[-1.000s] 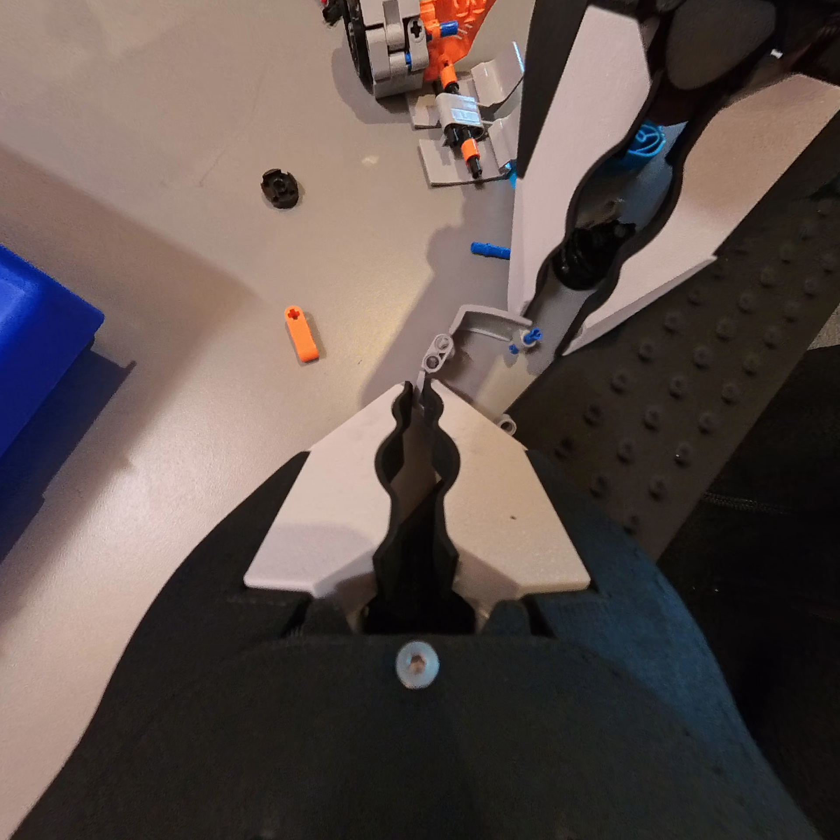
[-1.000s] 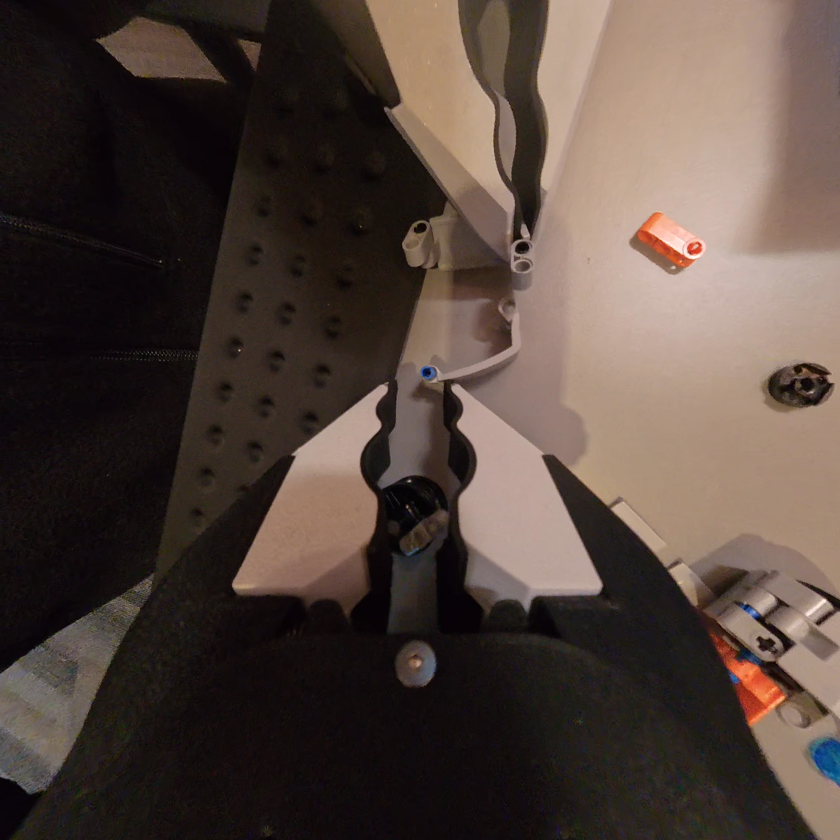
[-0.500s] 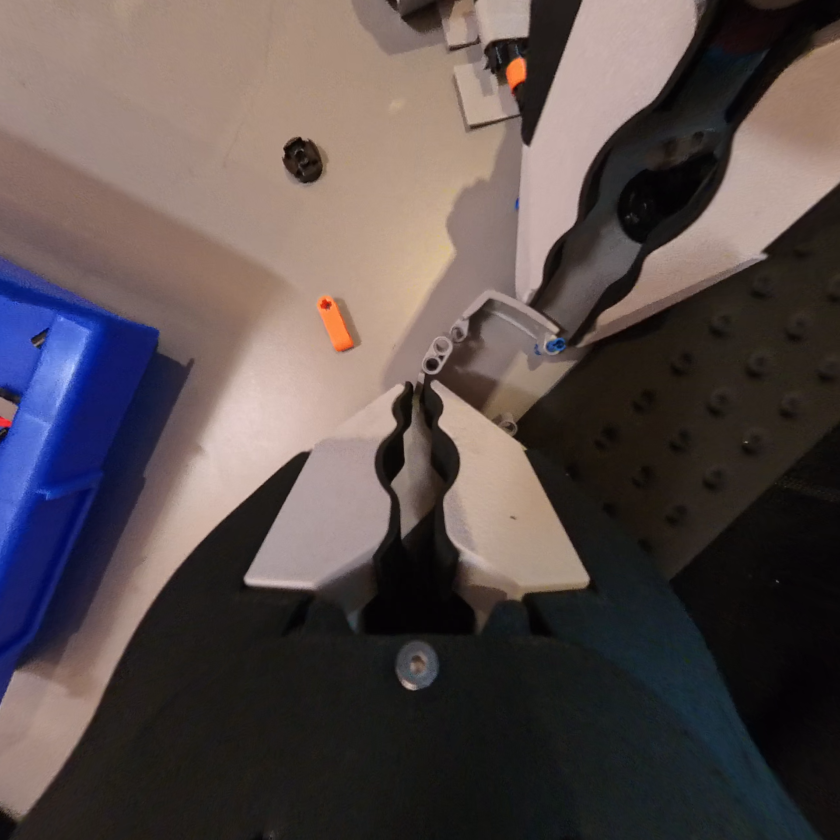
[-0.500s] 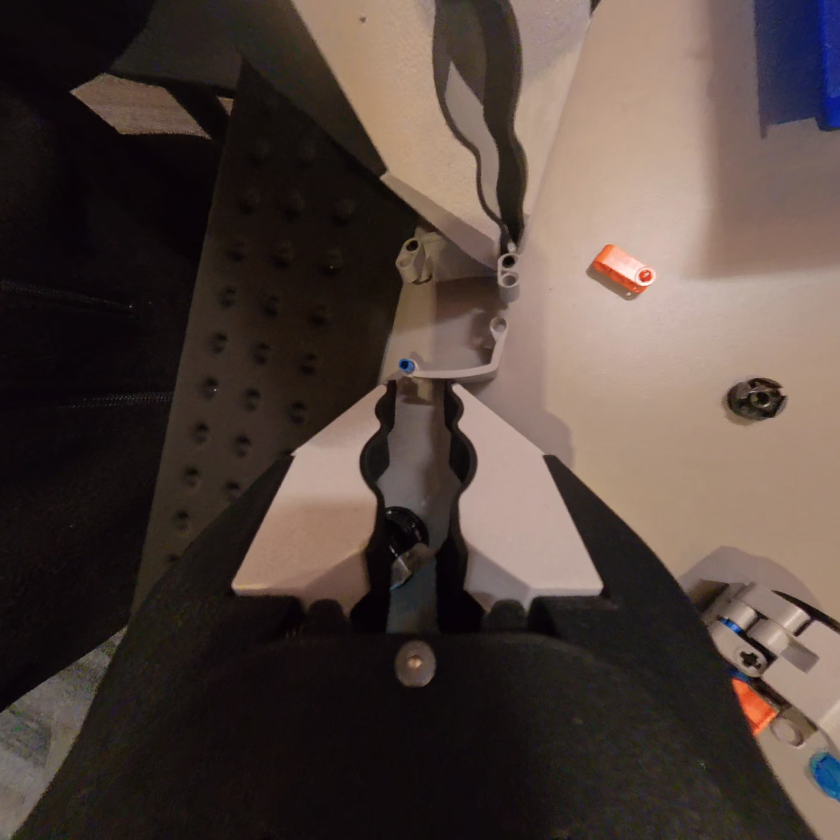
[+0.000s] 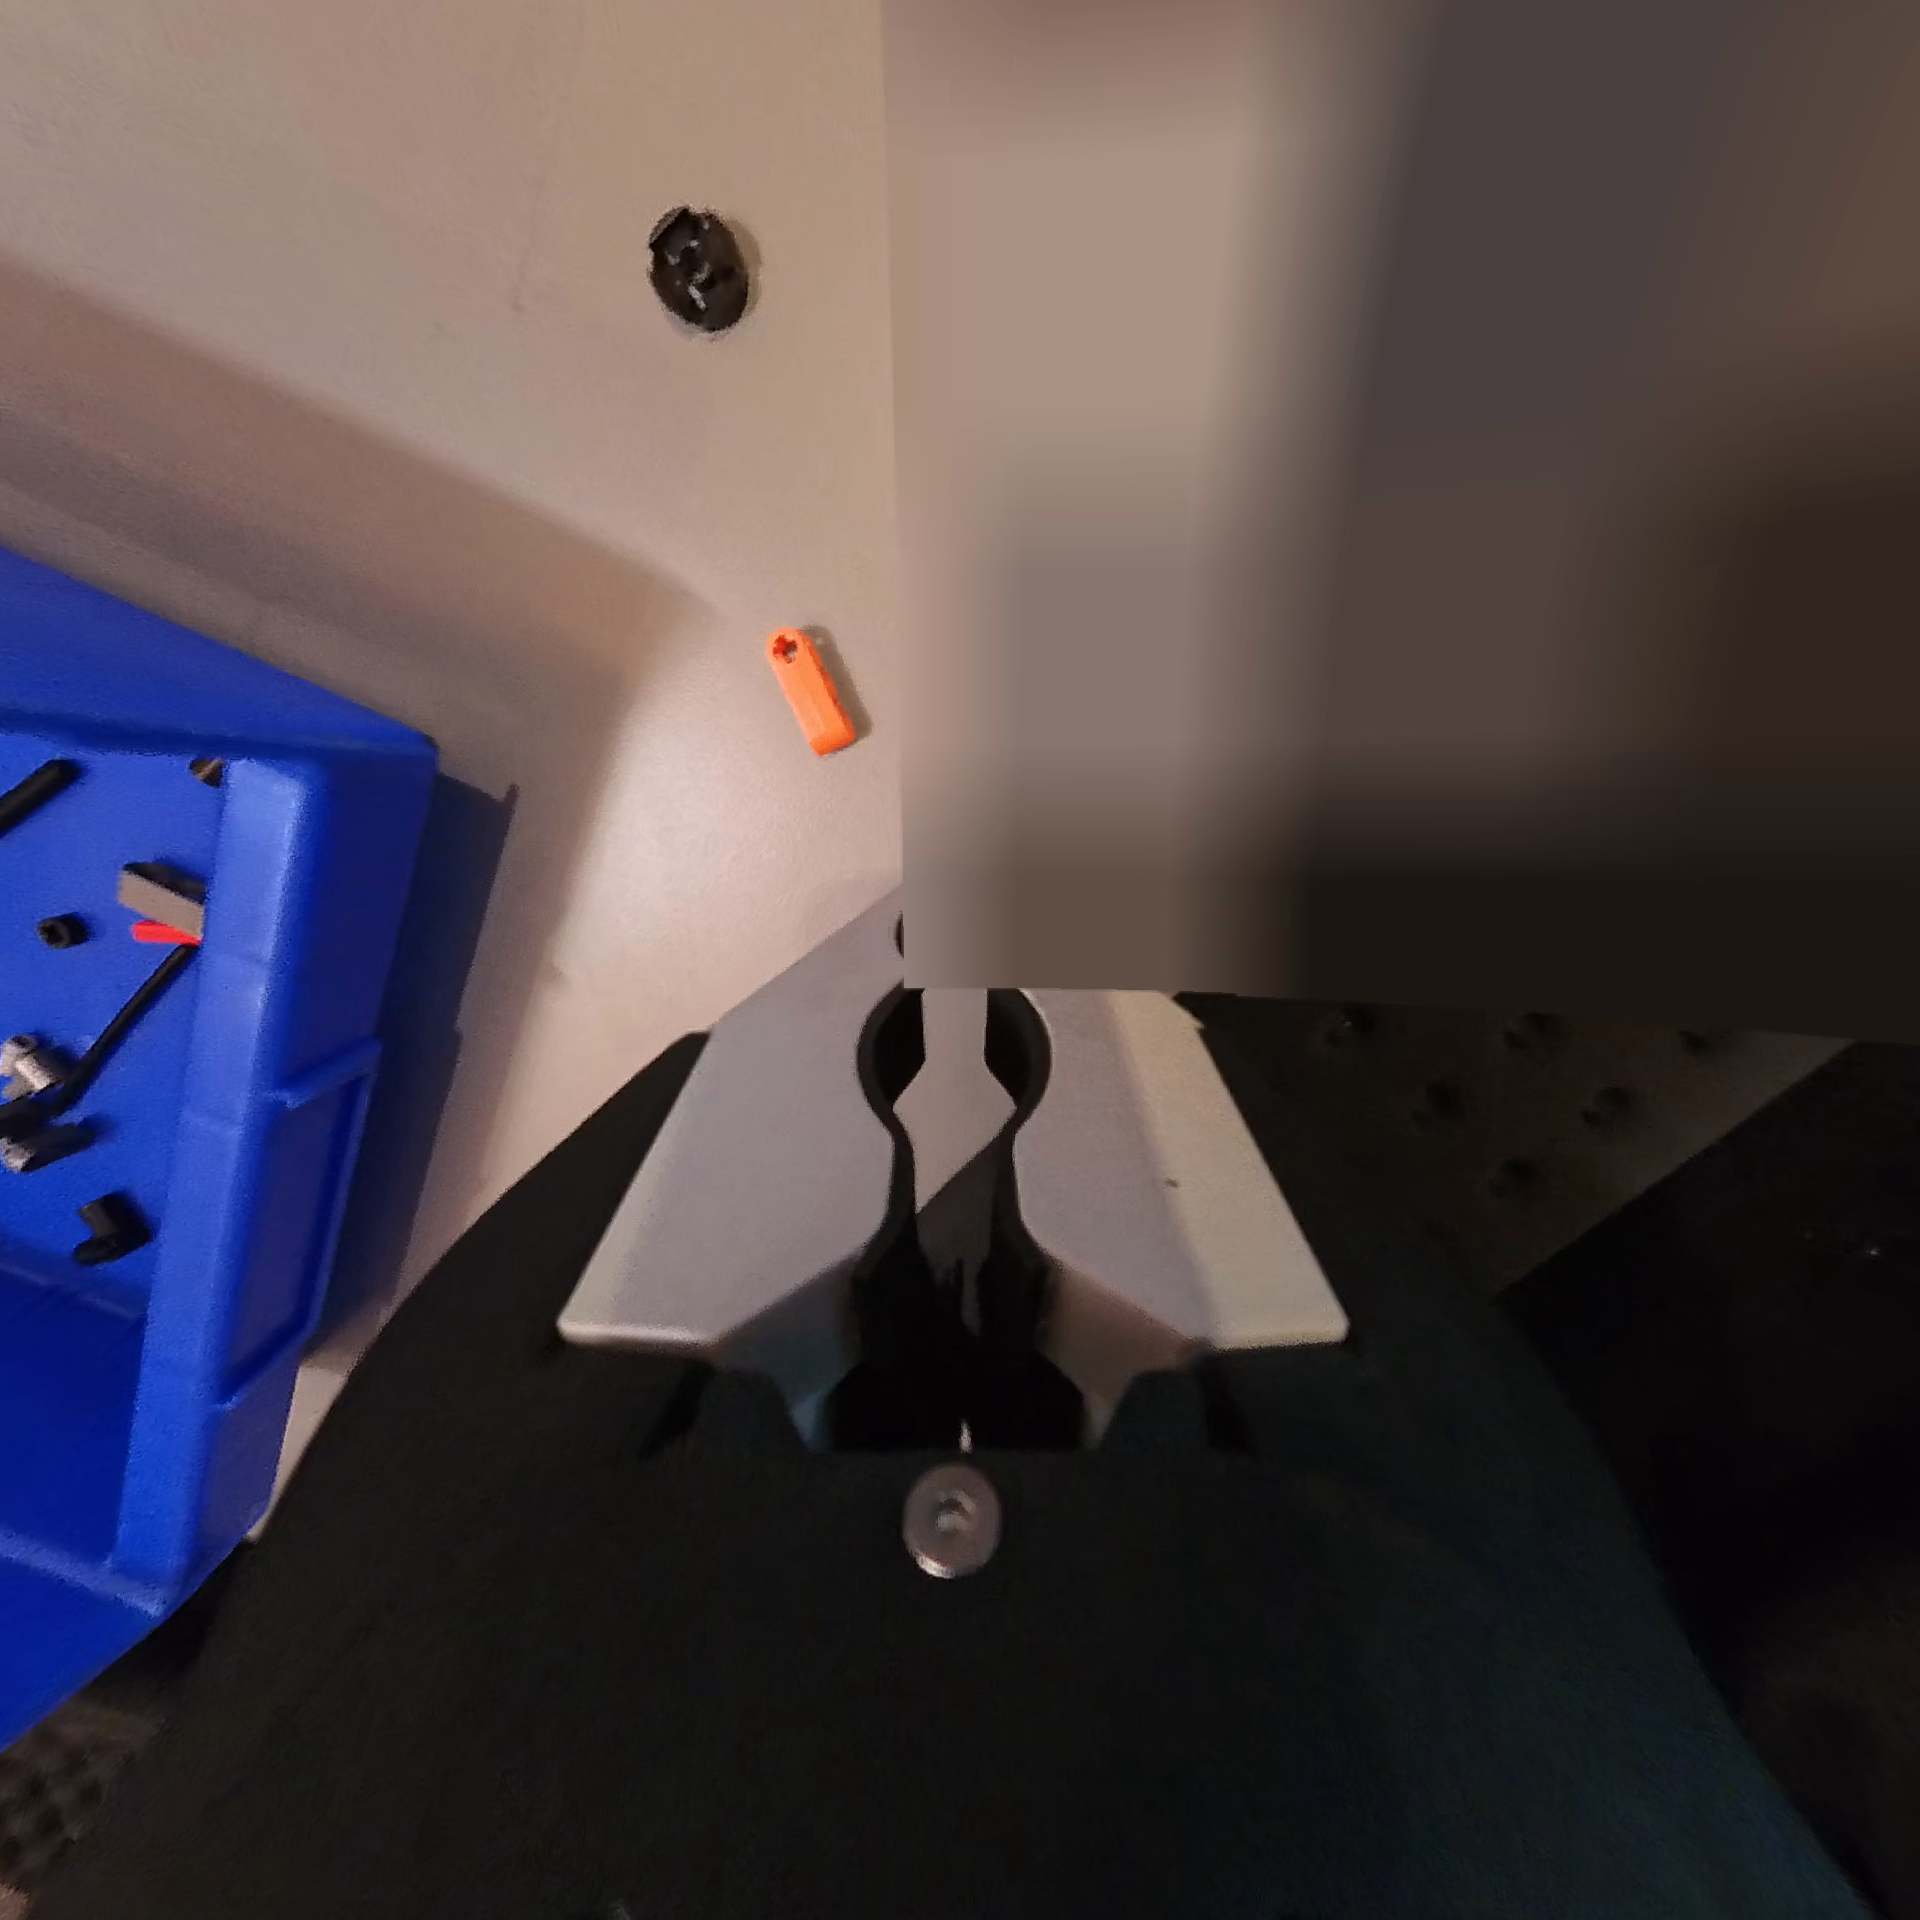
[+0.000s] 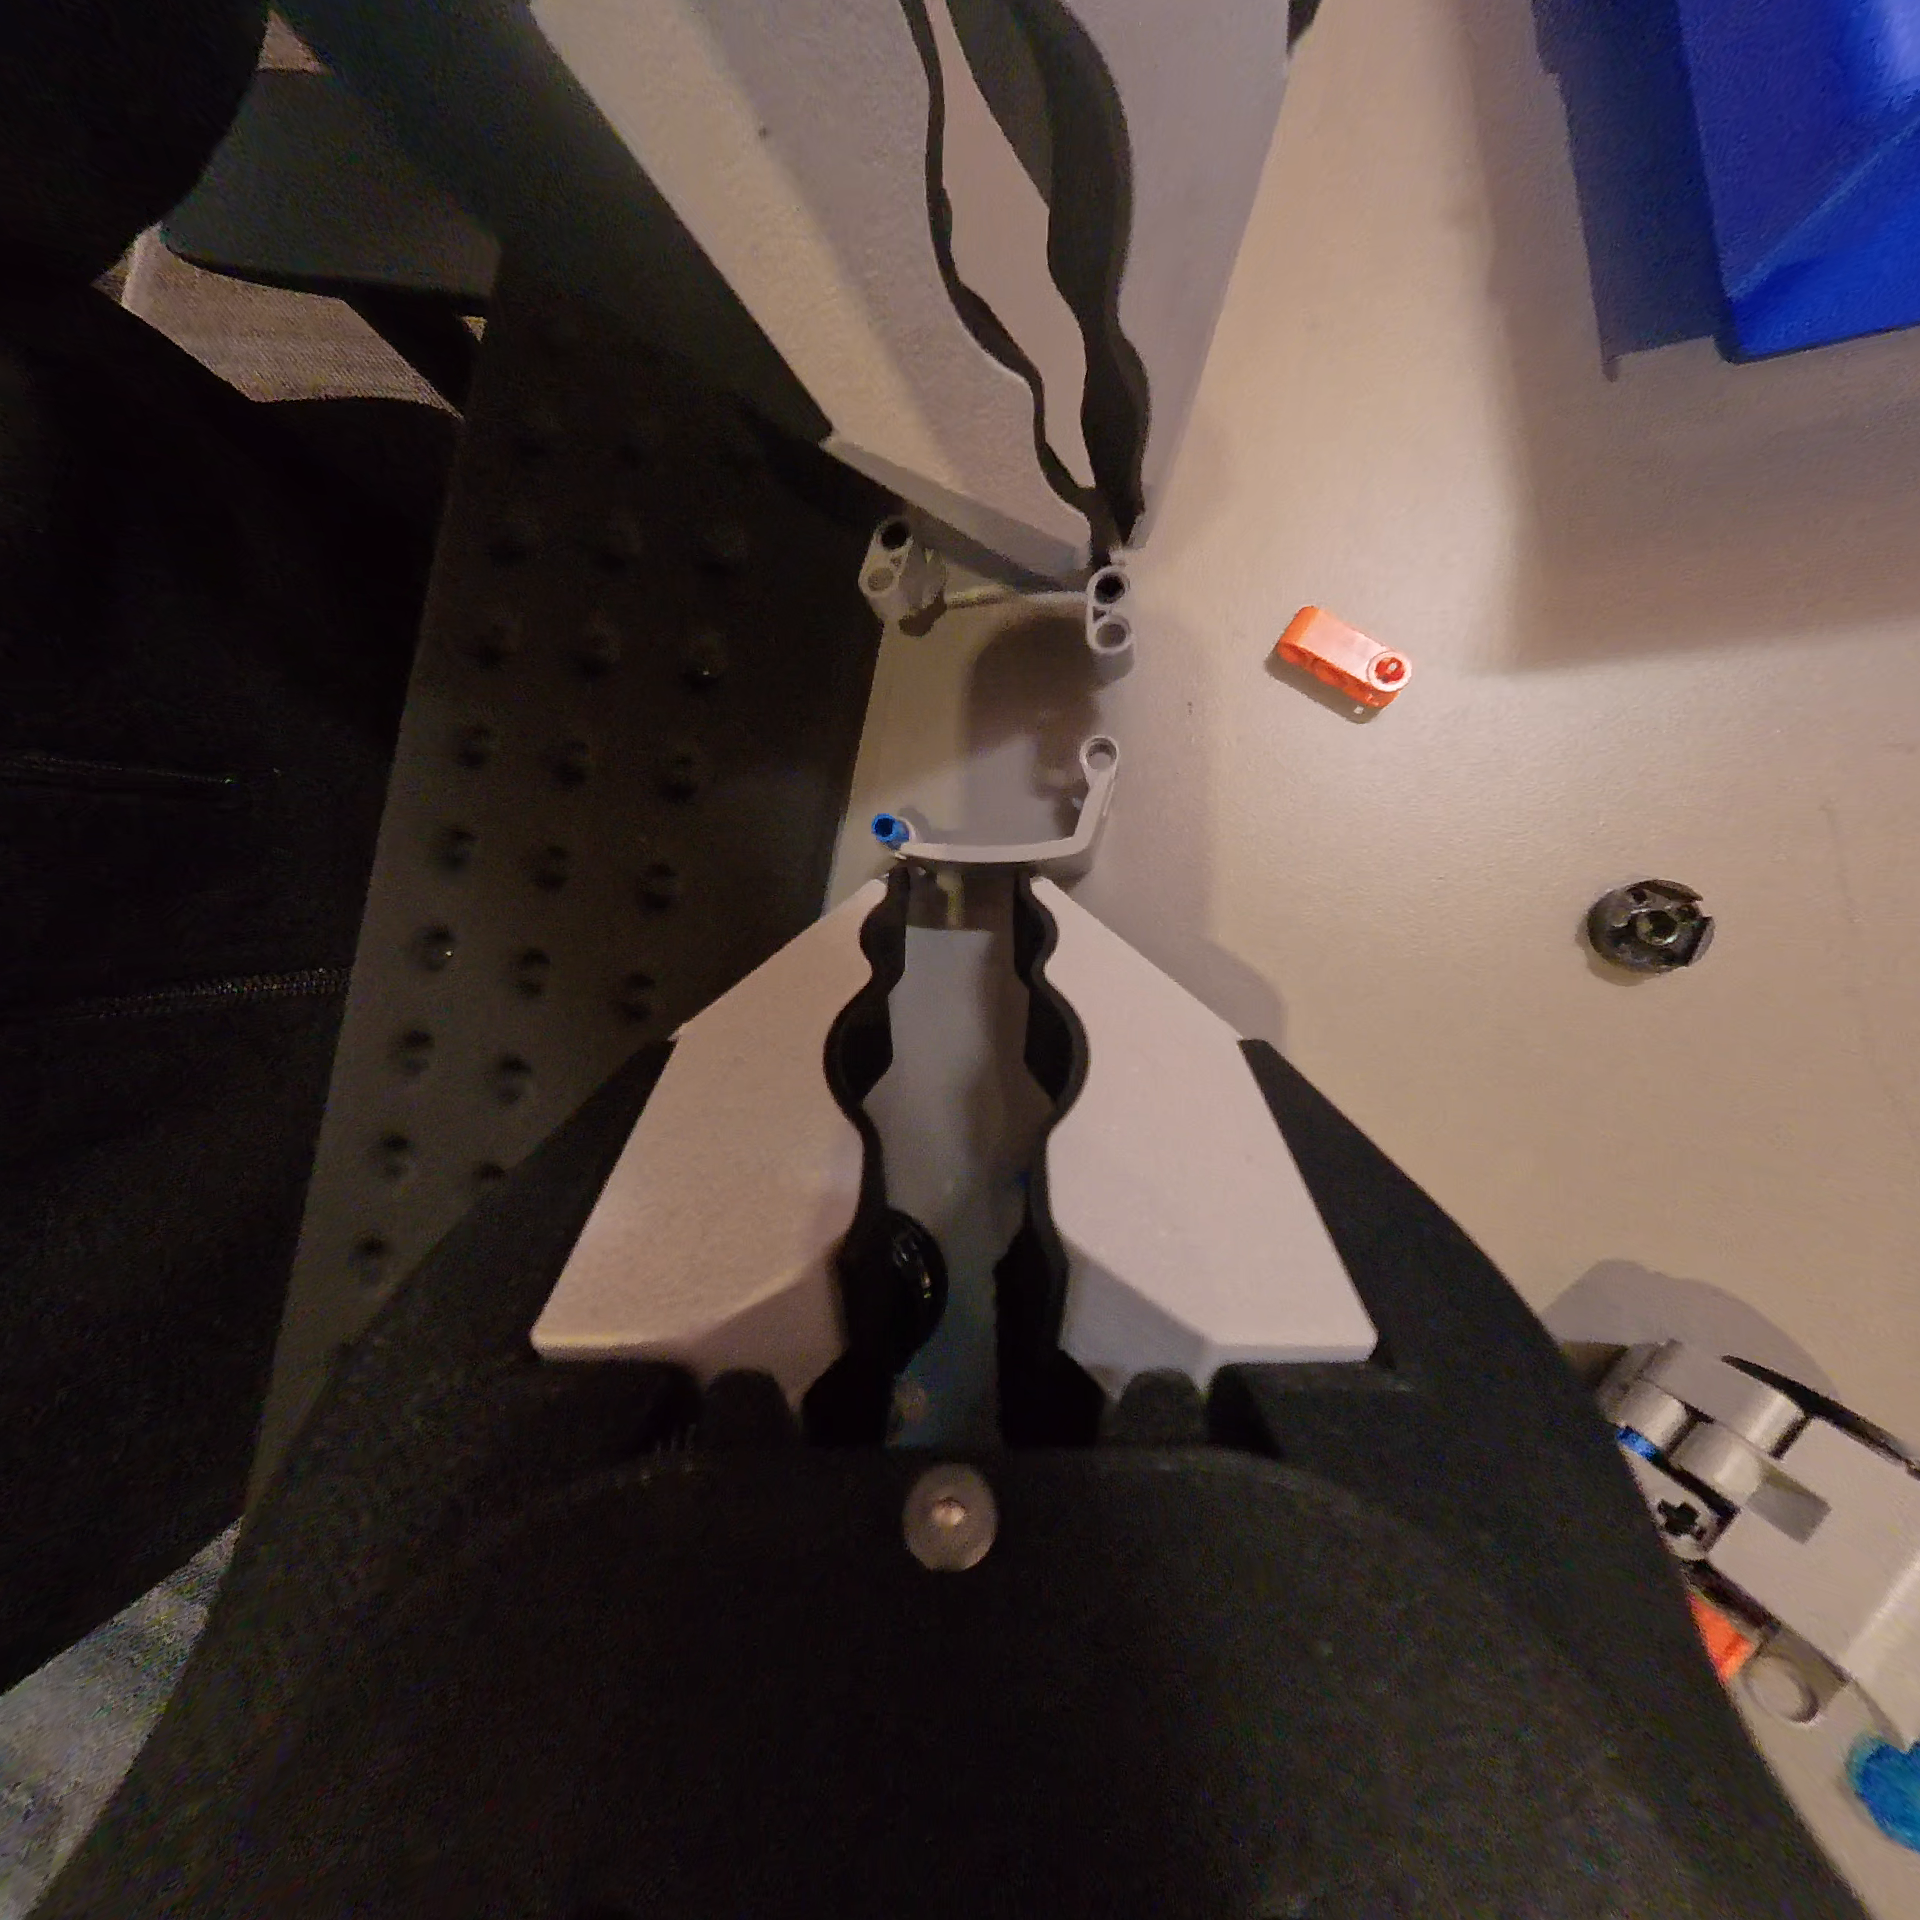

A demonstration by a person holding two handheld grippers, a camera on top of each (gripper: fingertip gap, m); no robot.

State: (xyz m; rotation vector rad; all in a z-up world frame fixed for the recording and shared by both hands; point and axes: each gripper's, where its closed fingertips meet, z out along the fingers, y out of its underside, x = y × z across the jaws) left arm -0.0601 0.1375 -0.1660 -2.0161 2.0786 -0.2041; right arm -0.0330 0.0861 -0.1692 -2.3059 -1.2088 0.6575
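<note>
Both point down at the worktop (image 6: 1455, 1039), tip to tip: left gripper (image 6: 1107, 540) clenched on a grey curved panel (image 6: 997, 847), right gripper (image 6: 961, 883) released, touching its rim.

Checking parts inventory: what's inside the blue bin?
In the blue bin: a black rod, a grey block and small black bits. The rest lies out of frame.

left tongs (image 5: 951, 997) tips — masked by blur | blue bin (image 5: 208, 1039) — cut by left edge
</note>
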